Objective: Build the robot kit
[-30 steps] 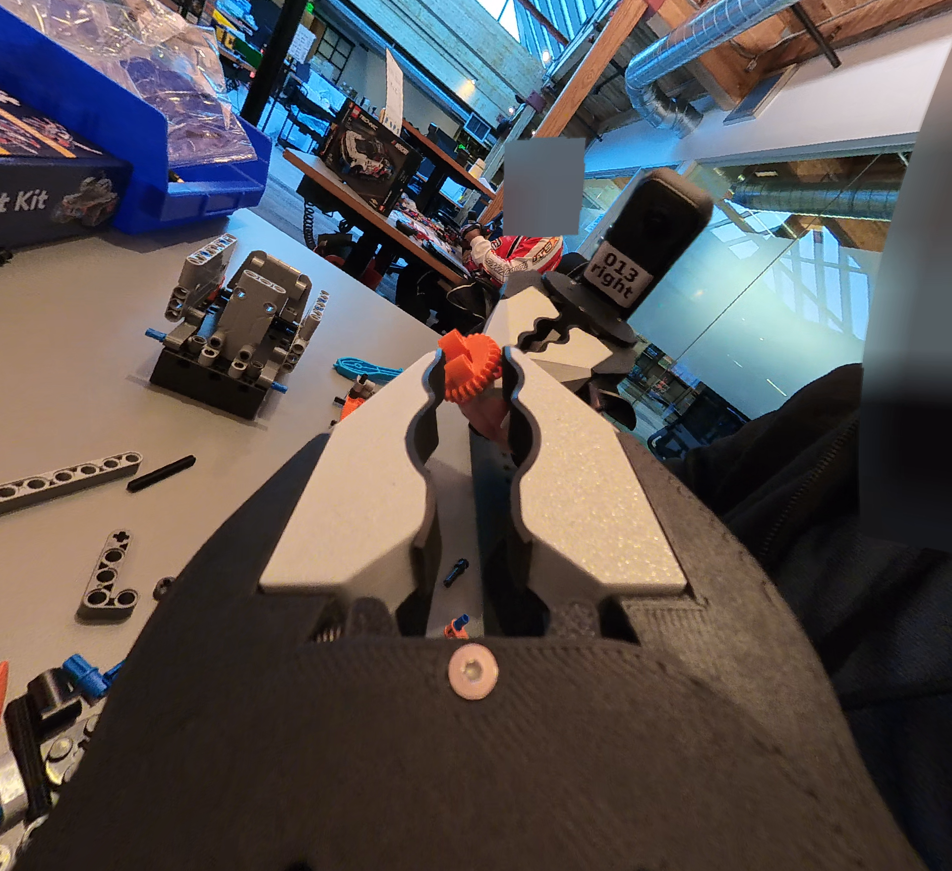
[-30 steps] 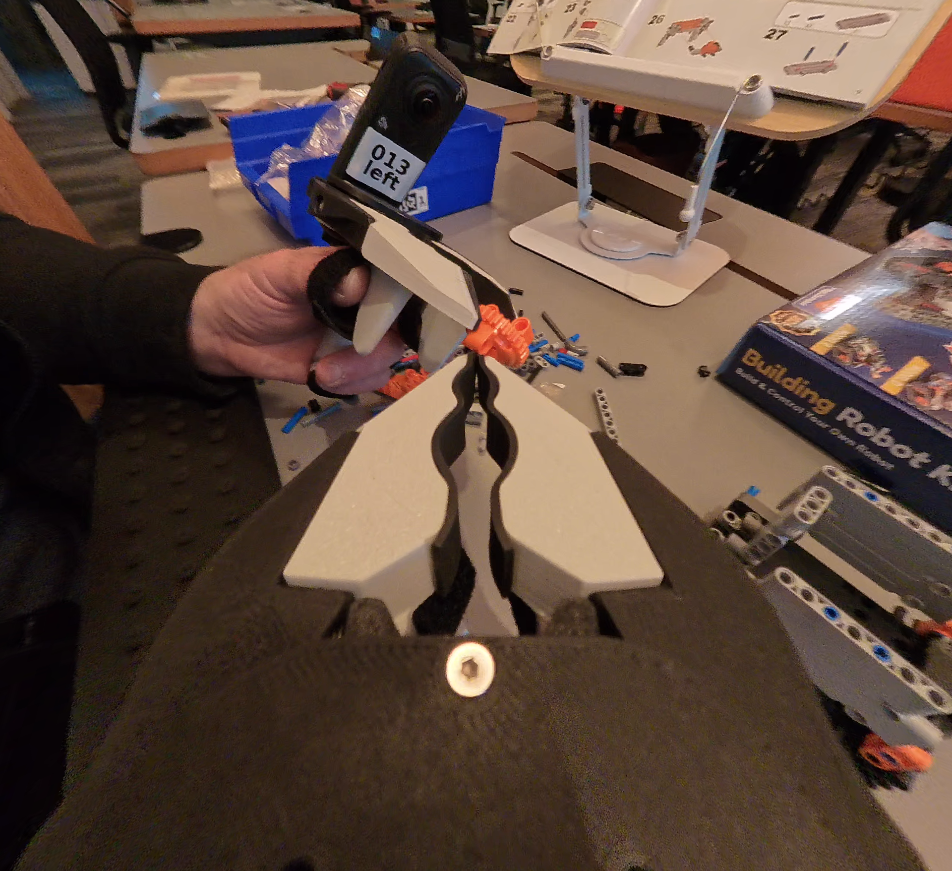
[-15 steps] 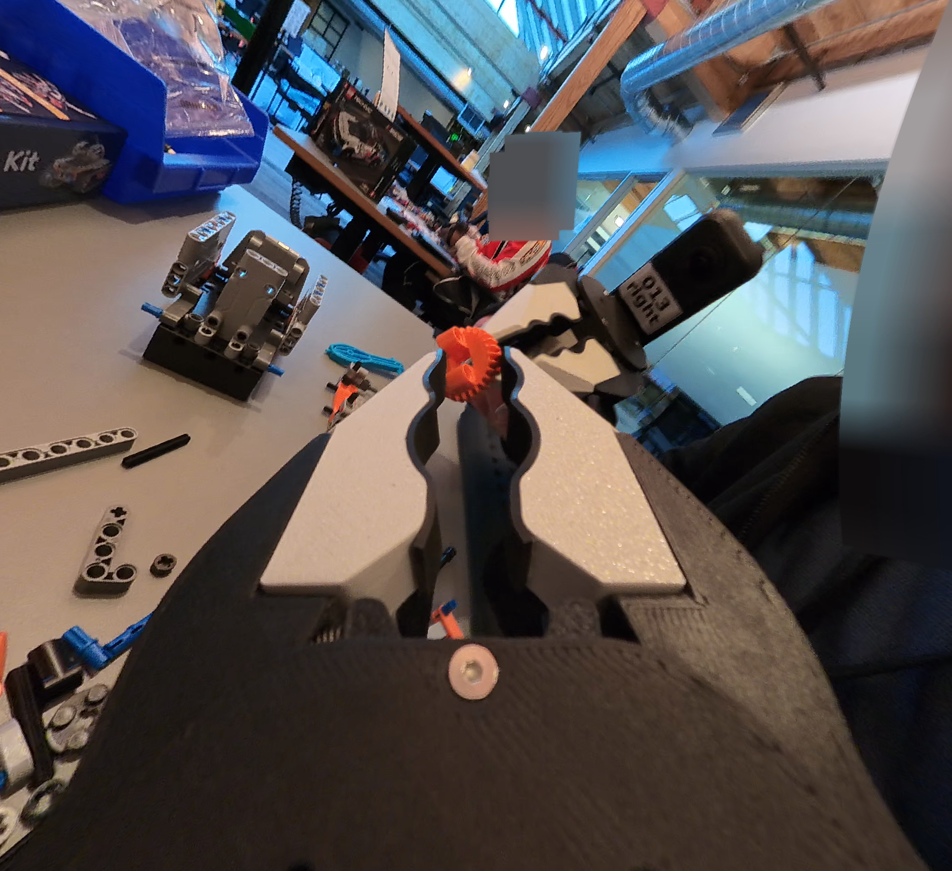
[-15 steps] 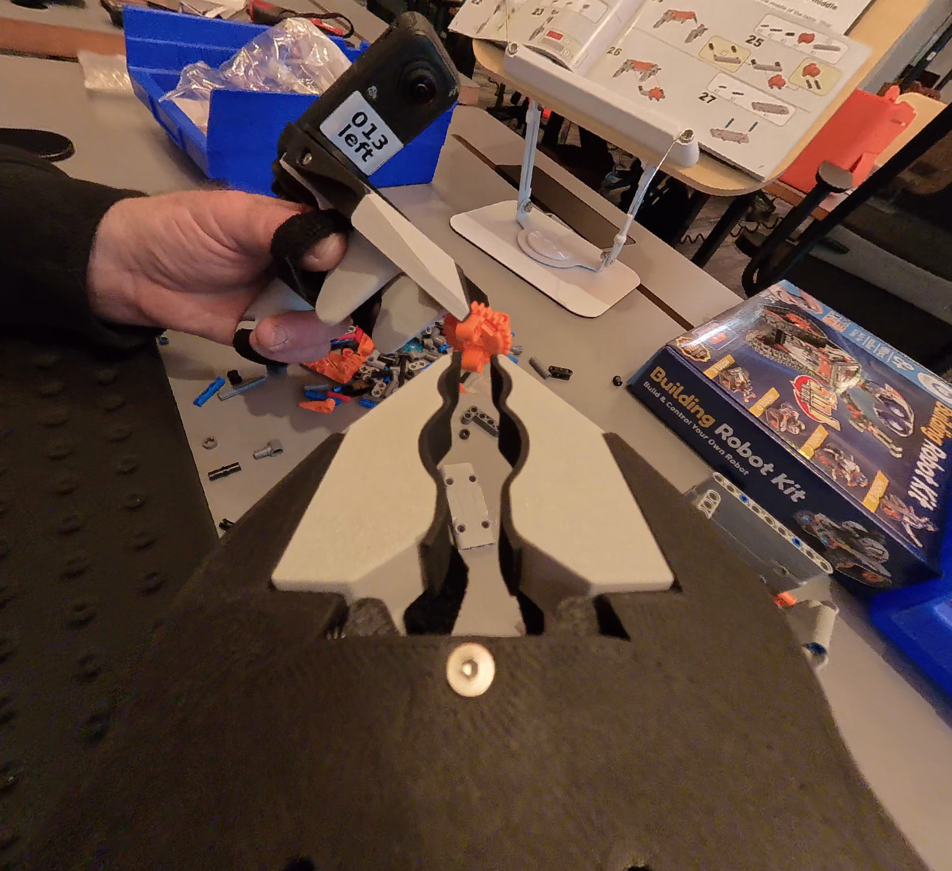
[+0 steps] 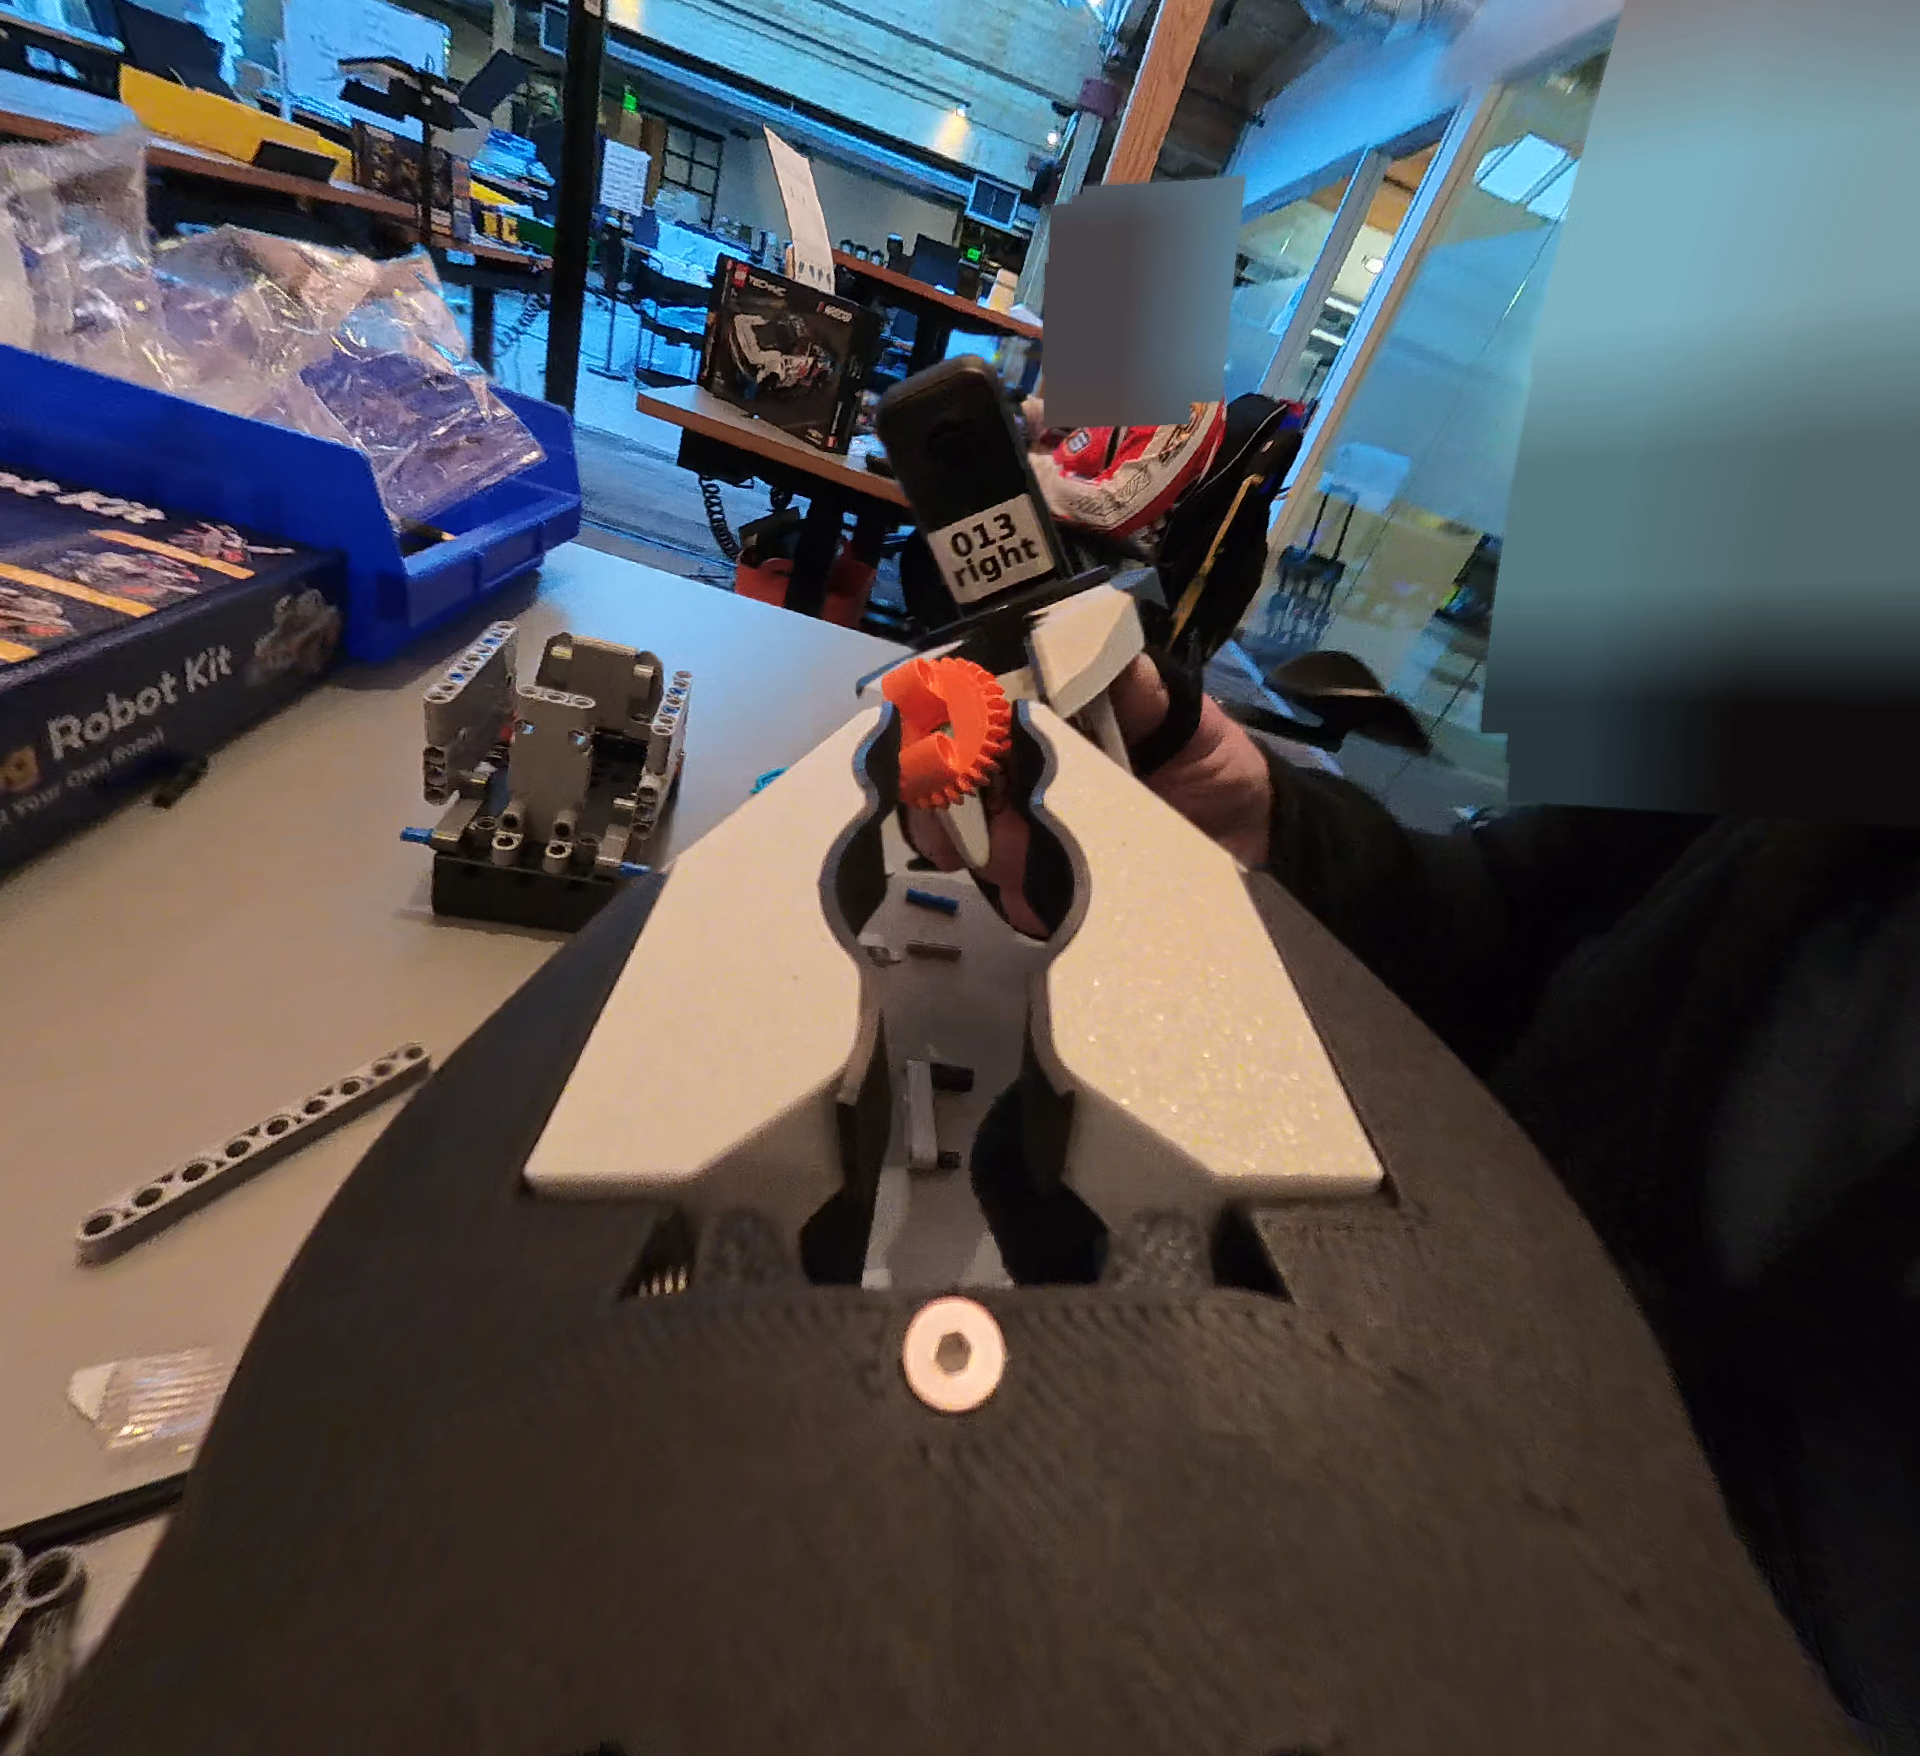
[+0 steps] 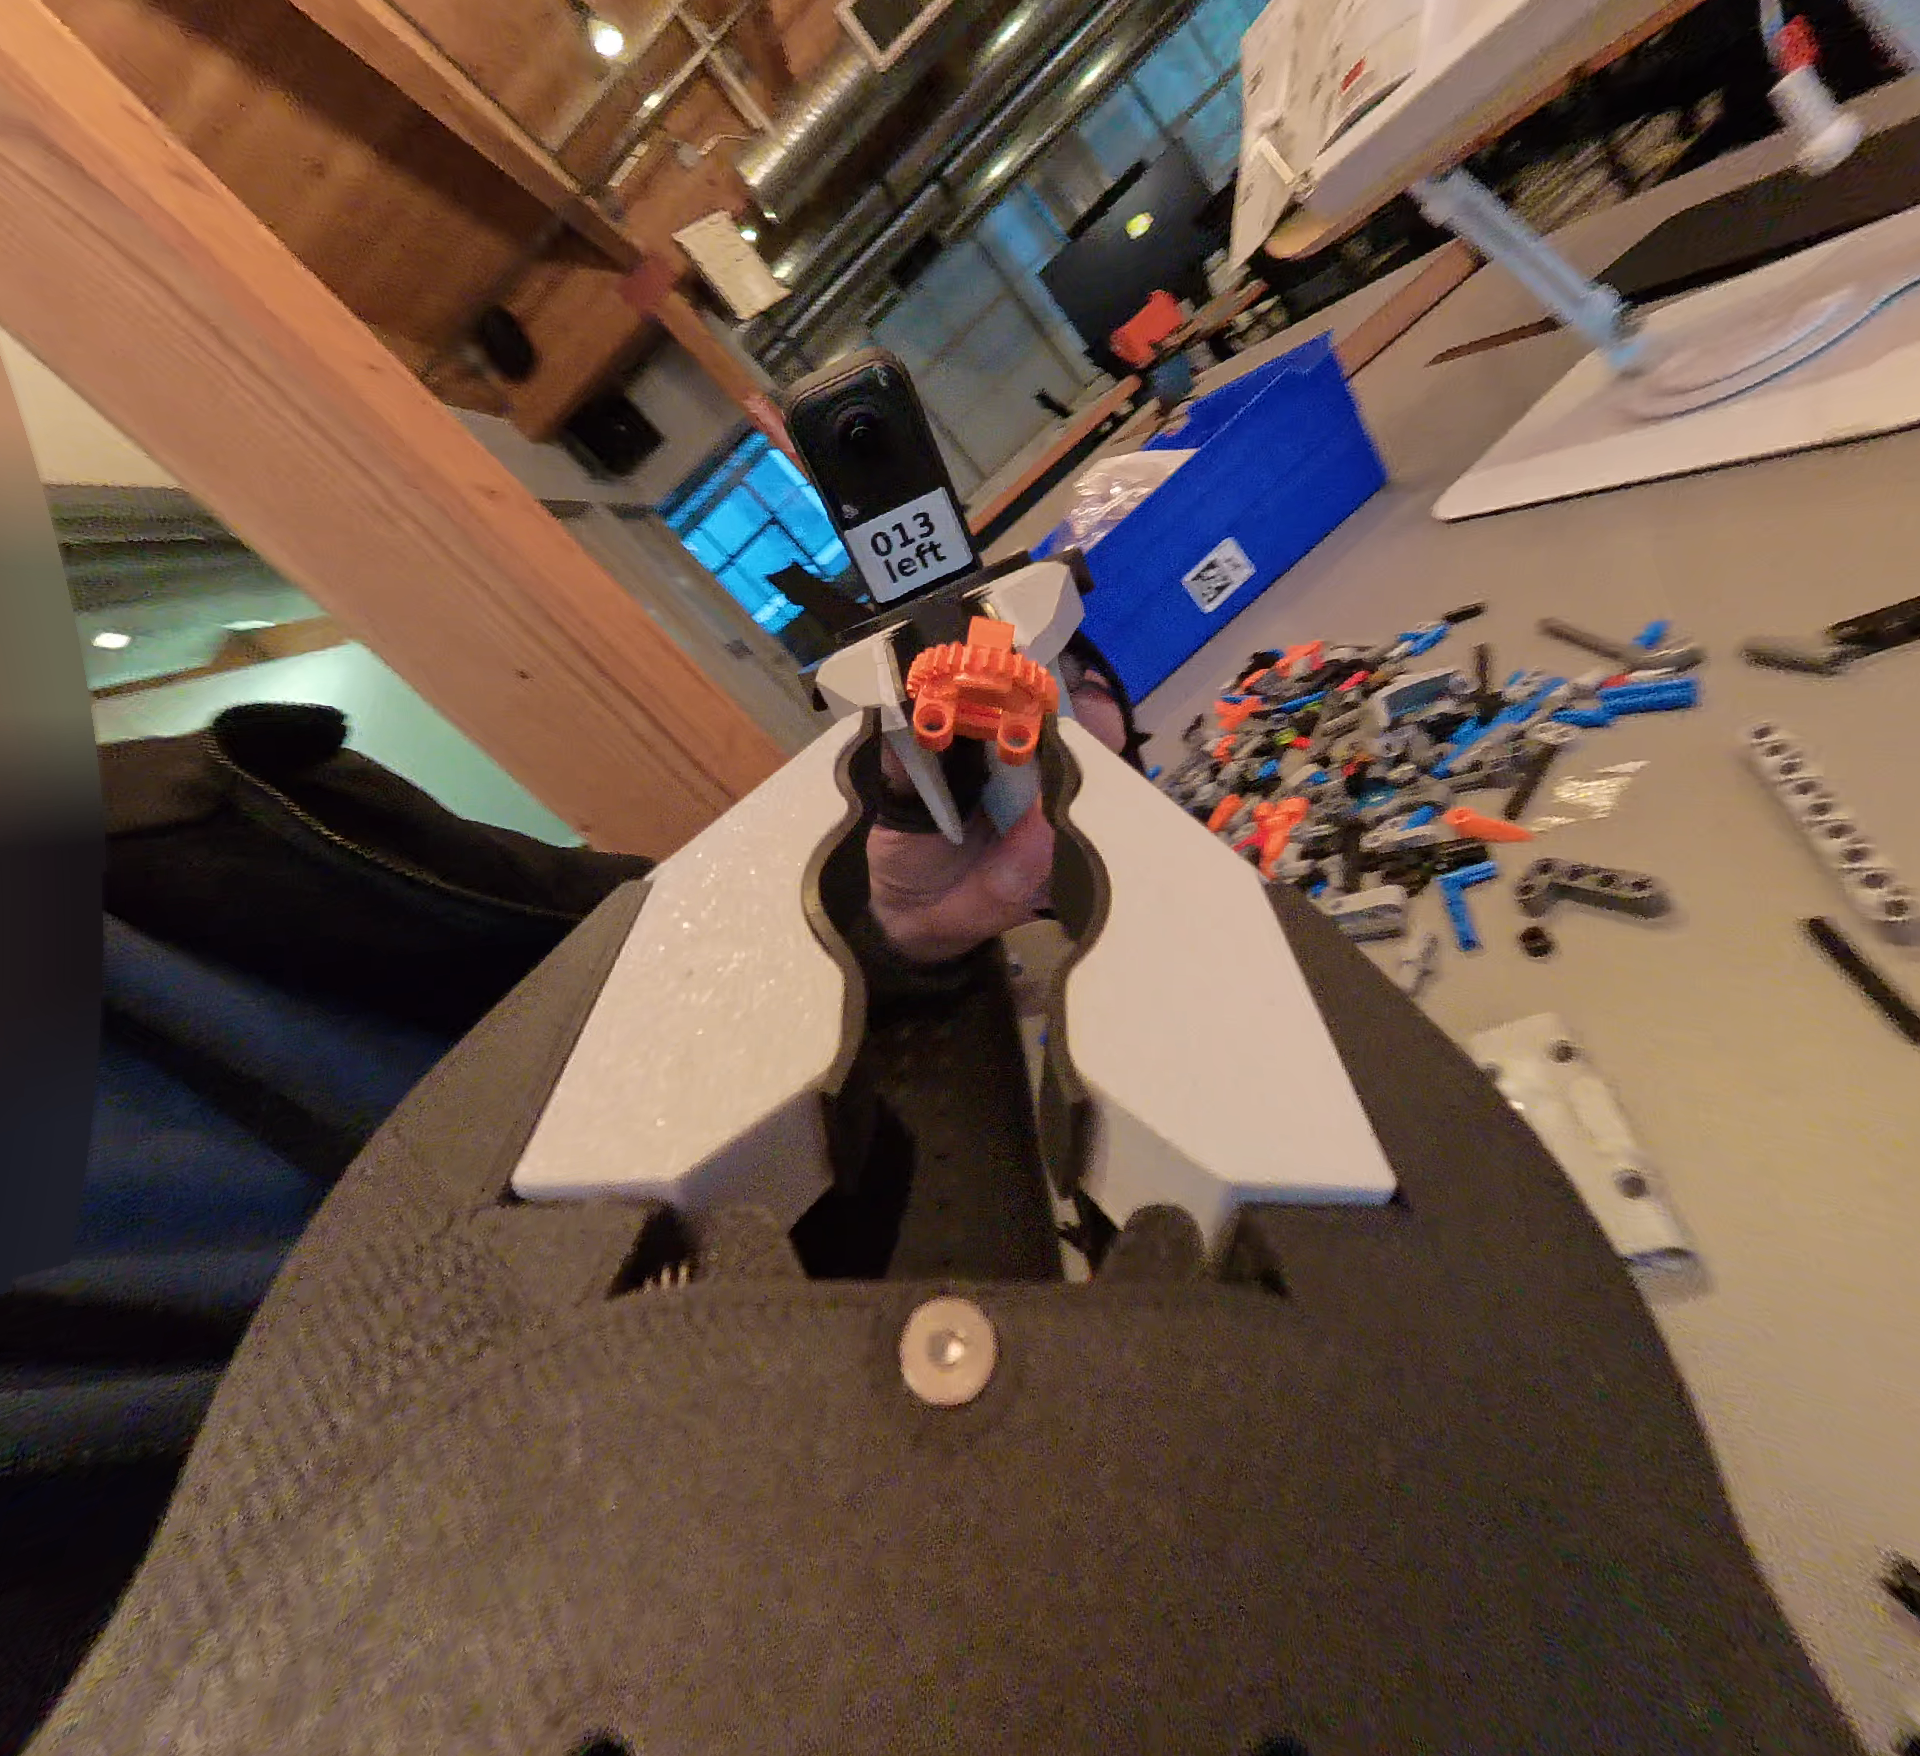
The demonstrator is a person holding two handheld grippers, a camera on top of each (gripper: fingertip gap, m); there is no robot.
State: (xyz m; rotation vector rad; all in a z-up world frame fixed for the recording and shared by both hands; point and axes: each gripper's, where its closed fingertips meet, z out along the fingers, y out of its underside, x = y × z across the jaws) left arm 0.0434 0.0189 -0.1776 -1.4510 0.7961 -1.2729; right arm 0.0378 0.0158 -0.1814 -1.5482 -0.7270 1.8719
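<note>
Whereas one second ago the right tongs (image 6: 961, 730) stood nearly together behind the part, they now stand visibly apart, and the two tools have turned to face each other head-on. The left tongs (image 5: 951, 740) stay clamped on the orange gear piece (image 5: 940, 735), which sits at their very tips, raised clear of the counter (image 5: 260, 958). Seen from the right wrist, the same piece lies between the right tips. Its far edge seems to graze one finger, but whether the right tongs grip it cannot be told.

- Behind the piece, a hand (image 6: 945, 885) holds the left tool.
- To the left of the left tongs, and beyond their tips, a grey motor assembly (image 5: 556, 771) stands upright on the counter.
- Nearer on that side, a long grey beam (image 5: 249, 1150) lies flat, well apart from the assembly.
- Farther left, a dark kit box (image 5: 135, 646) lies just beside a blue bin (image 5: 457, 553) that holds clear bags.
- To the right of the right tongs, a pile of loose parts (image 6: 1403, 771) is spread on the counter.
</note>
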